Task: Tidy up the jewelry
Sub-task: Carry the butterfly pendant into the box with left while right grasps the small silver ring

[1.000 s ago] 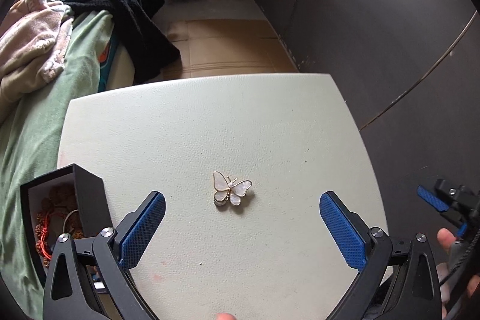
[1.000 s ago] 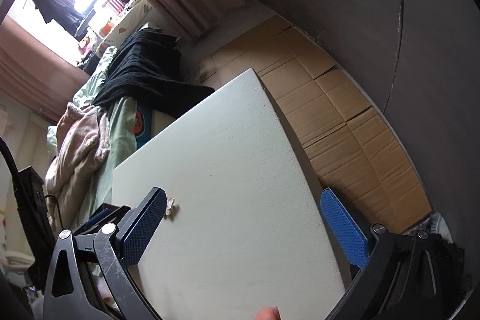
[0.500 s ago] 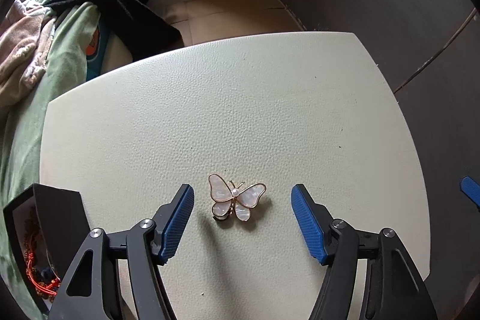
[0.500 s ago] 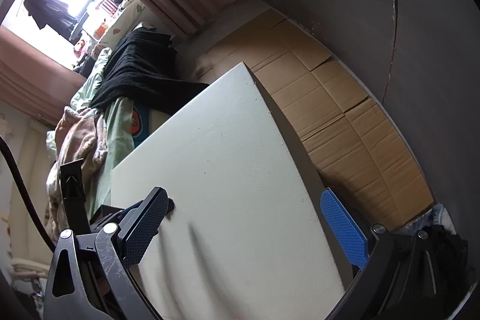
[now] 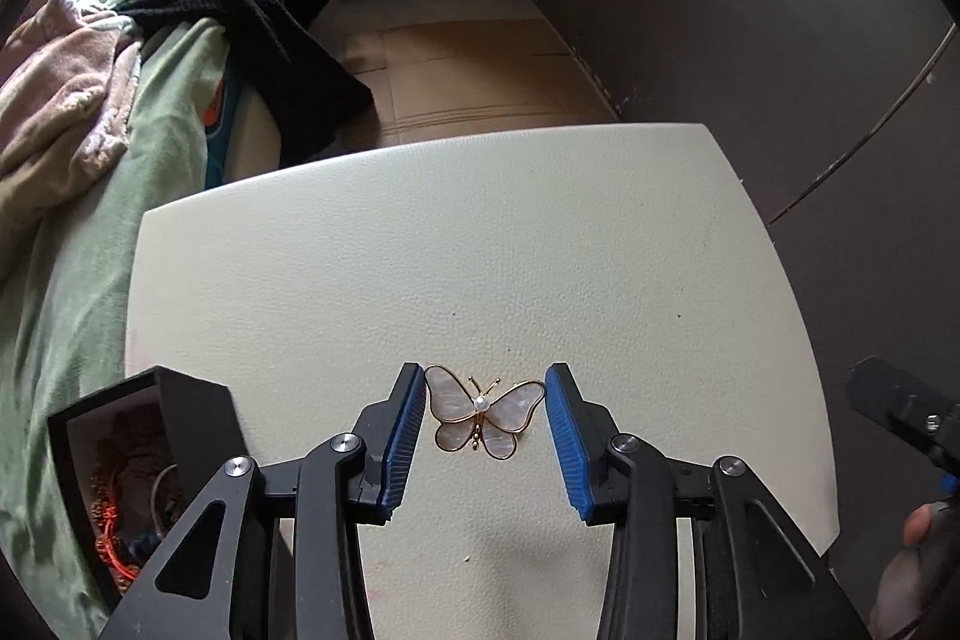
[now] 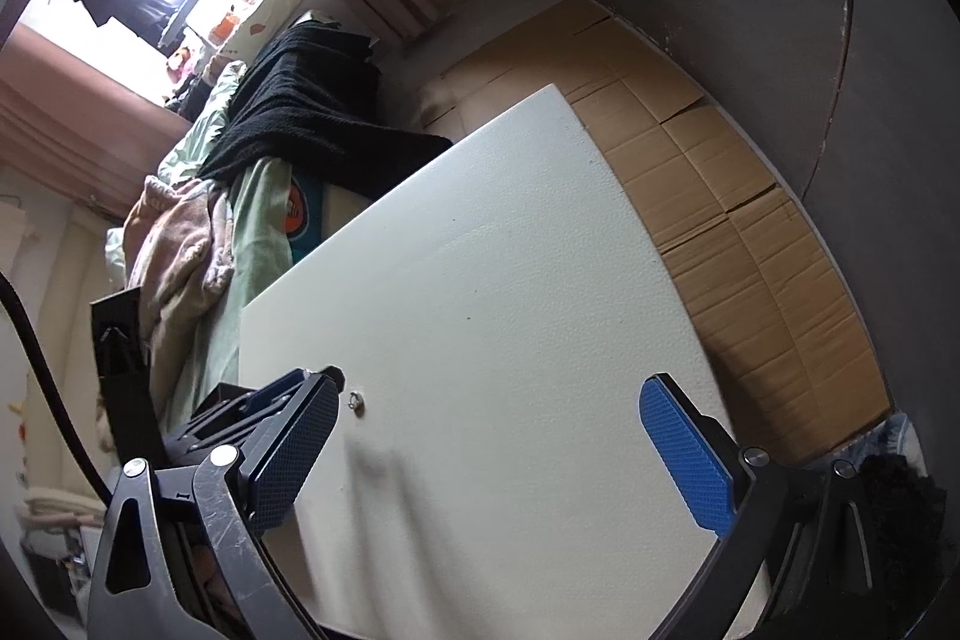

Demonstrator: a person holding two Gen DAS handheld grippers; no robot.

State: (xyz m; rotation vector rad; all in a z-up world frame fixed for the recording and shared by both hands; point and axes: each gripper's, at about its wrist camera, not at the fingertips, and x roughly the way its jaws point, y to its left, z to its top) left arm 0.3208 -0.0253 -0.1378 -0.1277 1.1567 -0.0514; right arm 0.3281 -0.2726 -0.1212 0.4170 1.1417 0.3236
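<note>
A pearly white butterfly brooch with a gold rim lies on the cream table. My left gripper has its blue pads closed against the two wing tips of the brooch. An open black jewelry box with red cord and beads inside stands at the table's left edge, just left of that gripper. My right gripper is open and empty over the table's near right part. In the right wrist view the brooch's tip peeks out beside the left gripper's black body.
A bed with green bedding, a pink blanket and a black knit throw runs along the table's left side. Cardboard sheets cover the floor beyond the table. Dark wall panels stand to the right.
My left gripper has closed from wide open until its pads touch the brooch's wings, moving in over it. The right gripper has stayed open and shifted only slightly.
</note>
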